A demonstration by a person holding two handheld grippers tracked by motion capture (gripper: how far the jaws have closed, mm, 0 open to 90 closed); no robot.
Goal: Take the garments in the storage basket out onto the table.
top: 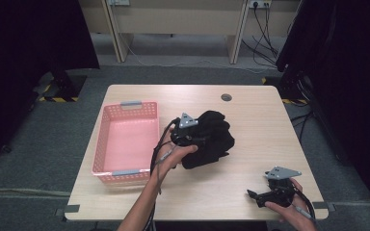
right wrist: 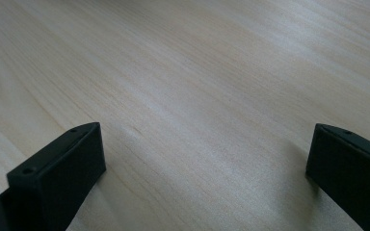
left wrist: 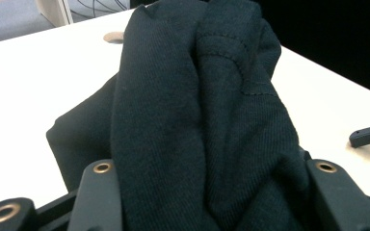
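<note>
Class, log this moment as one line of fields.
left tool: shut on bunched black knit garment | right tool: open, empty | pink plastic basket: empty

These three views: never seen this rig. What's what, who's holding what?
No robot here: a person holds a two-jaw gripper in each hand at a wooden table. The high view looks down from above the person's side. The other two views come from cameras riding on each gripper, looking along its black jaws.

On the table: a pink basket, empty, at the left, and a bunched black cloth beside it.

The left gripper is shut on the cloth; in its own view the fabric bulges up between the jaws. The right gripper sits near the table's front right edge, jaws open, with bare wood between them.
</note>
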